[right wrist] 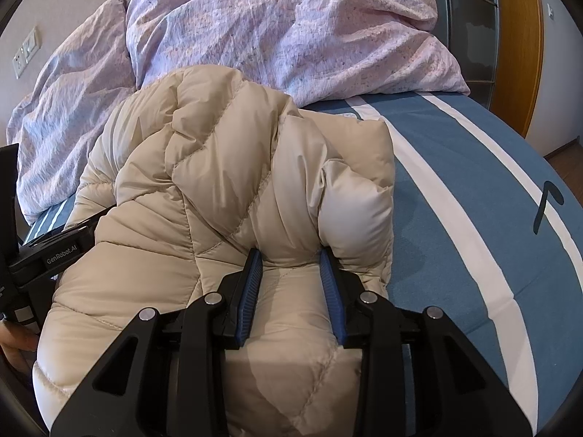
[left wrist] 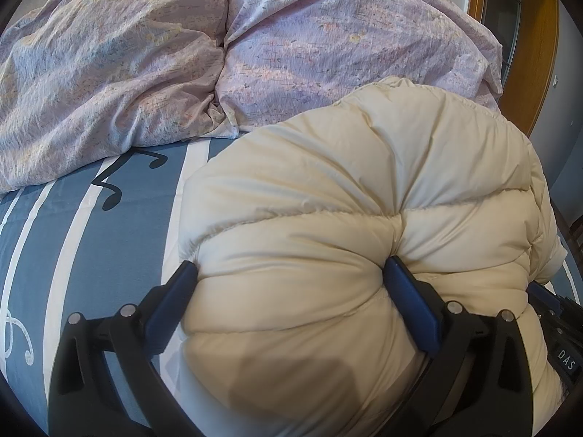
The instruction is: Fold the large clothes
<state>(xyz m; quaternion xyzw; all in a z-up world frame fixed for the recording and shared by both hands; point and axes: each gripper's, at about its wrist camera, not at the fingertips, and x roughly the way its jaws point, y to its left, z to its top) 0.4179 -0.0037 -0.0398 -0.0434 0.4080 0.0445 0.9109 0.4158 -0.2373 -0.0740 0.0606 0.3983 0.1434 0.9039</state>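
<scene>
Surface: bed w/ blue sheet [left wrist: 120, 218], white stripes and black music-note print. Two pink-lilac floral pillows [left wrist: 328, 54] lie along the far side of the bed. Wall w/ a socket plate [right wrist: 25, 52] shows far left in the right wrist view; a wood door frame [right wrist: 517, 36] stands beyond the bed's right side.

Task item: cream puffer jacket [left wrist: 364, 189], bunched into a thick bundle on the sheet, its far end touching the pillows.

Edges/room: in the right wrist view the sheet is bare to the right of the jacket, out to the curved bed edge, w/ wood floor [right wrist: 568, 153] past it. In the left wrist view the sheet is bare left of the jacket up to the pillows.

Pose: both grippers point down at an angle over the near end of the jacket. Left gripper [left wrist: 291, 273]: fingers spread wide, blue pads [left wrist: 411, 302] pressed into a fat quilted roll that fills the gap between them; gripping the jacket. Right gripper [right wrist: 291, 266]: fingers set narrower, ribbed pads [right wrist: 251, 287] clamped on a fold of the jacket. A fingertip of the person's hand [right wrist: 18, 342] shows at the left edge, beside the other gripper's body.
</scene>
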